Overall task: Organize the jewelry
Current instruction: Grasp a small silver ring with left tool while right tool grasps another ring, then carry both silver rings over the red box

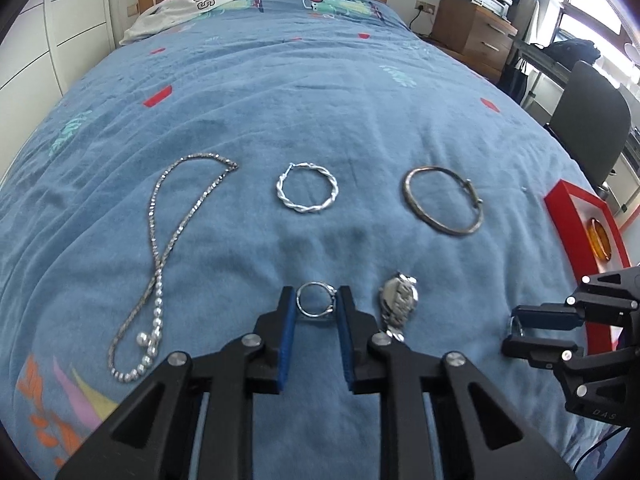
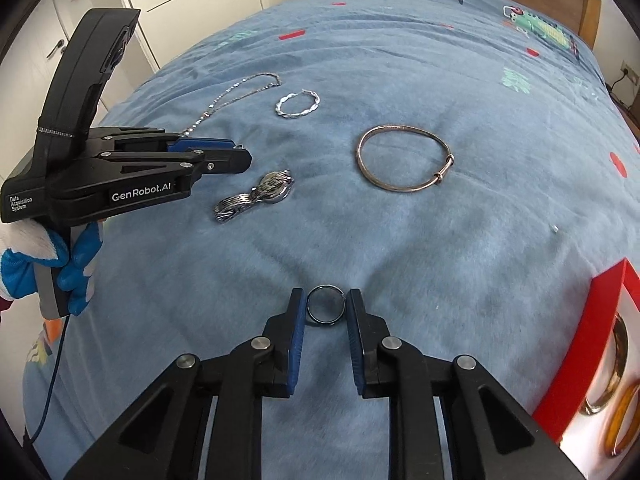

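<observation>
On the blue bedspread lie a silver pearl necklace (image 1: 160,264), a twisted silver bracelet (image 1: 307,193), a bronze bangle (image 1: 442,200) and a silver watch (image 1: 398,300). My left gripper (image 1: 316,304) has its jaws closed against a small silver ring (image 1: 316,300) resting on the bedspread. My right gripper (image 2: 326,306) has its jaws closed against a dark ring (image 2: 326,305) on the bedspread. The right gripper shows in the left wrist view (image 1: 516,332), the left gripper in the right wrist view (image 2: 236,156).
A red jewelry box (image 2: 600,344) with a white inside holds amber and gold bangles (image 2: 620,420) at the right bed edge. A white garment (image 1: 180,8) lies by the headboard. A chair (image 1: 592,128) and drawers (image 1: 472,36) stand right of the bed.
</observation>
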A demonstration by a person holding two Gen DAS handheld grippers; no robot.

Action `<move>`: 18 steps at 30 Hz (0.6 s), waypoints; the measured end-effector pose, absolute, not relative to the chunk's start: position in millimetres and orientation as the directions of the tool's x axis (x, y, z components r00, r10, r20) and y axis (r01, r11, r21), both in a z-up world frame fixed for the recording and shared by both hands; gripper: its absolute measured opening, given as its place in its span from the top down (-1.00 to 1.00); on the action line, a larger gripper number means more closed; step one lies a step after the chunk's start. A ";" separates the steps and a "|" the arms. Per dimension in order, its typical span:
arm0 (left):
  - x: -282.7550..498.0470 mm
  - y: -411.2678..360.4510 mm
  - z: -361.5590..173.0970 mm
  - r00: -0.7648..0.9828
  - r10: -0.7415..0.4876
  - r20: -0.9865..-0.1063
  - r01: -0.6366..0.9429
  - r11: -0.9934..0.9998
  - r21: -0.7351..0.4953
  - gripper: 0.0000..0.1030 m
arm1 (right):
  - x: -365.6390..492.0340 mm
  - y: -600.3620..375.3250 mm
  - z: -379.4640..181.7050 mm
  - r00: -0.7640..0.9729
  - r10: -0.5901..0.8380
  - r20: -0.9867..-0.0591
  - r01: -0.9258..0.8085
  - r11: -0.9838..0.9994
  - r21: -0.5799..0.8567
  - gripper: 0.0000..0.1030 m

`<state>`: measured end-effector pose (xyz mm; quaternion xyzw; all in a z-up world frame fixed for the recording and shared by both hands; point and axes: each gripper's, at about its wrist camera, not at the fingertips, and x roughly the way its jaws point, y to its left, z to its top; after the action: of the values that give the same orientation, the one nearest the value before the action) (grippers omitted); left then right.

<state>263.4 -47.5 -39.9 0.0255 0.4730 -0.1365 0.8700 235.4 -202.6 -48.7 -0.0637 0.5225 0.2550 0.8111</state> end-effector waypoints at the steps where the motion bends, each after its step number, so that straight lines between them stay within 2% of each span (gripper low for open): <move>1: 259.3 -47.9 -35.2 0.519 -0.212 -0.828 0.262 0.962 -0.082 0.63 | 231.4 -203.6 -45.0 0.327 0.348 -0.879 -0.482 0.861 0.162 0.61; 12: 204.4 -67.2 26.0 0.572 -0.225 -0.789 0.300 0.952 -0.054 0.63 | 184.6 -245.8 10.7 0.420 0.324 -0.848 -0.455 0.883 0.112 0.61; 18: 174.7 -107.4 52.3 0.587 -0.261 -0.766 0.352 0.935 -0.048 0.63 | 157.0 -296.1 38.9 0.488 0.284 -0.825 -0.395 0.915 0.082 0.61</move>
<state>174.7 -107.4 52.3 0.0543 0.4202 -0.1725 0.8892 157.0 -296.1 38.9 -0.0592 0.4660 0.1972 0.8605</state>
